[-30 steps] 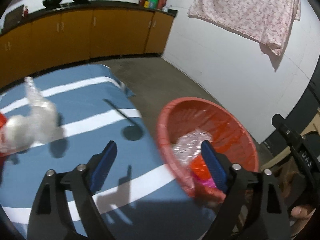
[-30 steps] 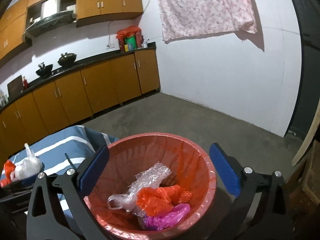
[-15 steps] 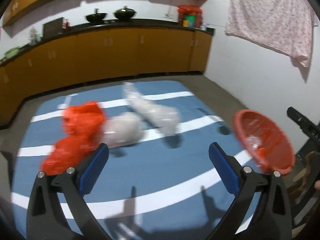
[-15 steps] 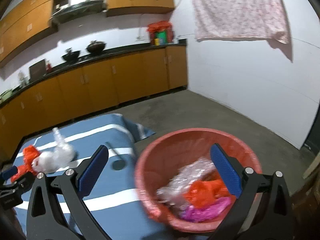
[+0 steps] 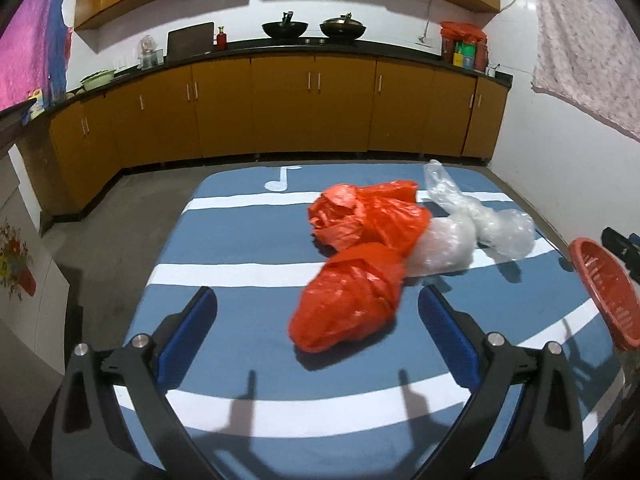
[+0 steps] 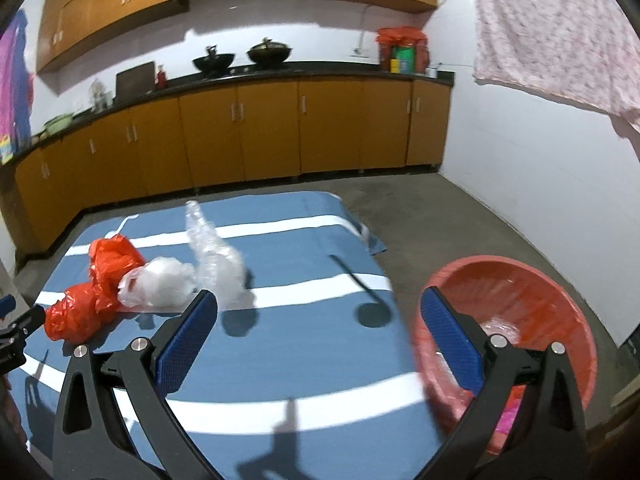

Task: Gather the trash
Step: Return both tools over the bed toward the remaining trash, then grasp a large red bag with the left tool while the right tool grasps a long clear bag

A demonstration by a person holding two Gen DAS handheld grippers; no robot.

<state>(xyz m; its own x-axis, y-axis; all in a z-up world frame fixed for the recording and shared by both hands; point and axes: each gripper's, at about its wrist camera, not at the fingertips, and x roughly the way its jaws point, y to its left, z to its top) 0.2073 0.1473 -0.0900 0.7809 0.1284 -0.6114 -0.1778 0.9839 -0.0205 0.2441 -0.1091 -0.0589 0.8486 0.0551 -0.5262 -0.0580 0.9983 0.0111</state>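
Note:
On a blue cloth with white stripes [image 5: 240,240] lies a heap of trash: two crumpled orange plastic bags [image 5: 348,304] [image 5: 372,216], a white bag [image 5: 444,248] and clear bubble wrap [image 5: 500,232]. My left gripper [image 5: 318,316] is open just short of the nearer orange bag, nothing between its blue pads. My right gripper [image 6: 318,316] is open too, over the cloth [image 6: 304,344], with the heap [image 6: 160,280] to its left. The red basin [image 6: 520,312] stands on the floor at the right, clear and pink plastic inside it.
Orange kitchen cabinets [image 5: 312,108] run along the back wall under a dark counter with woks. A pale patterned cloth [image 6: 560,32] hangs on the white wall at right. Bare concrete floor [image 6: 420,208] surrounds the blue cloth.
Both views have swung left, away from the basin. The trash heap now sits centred before my left gripper, whose jaws stand wider; the basin has slid to the right edge.

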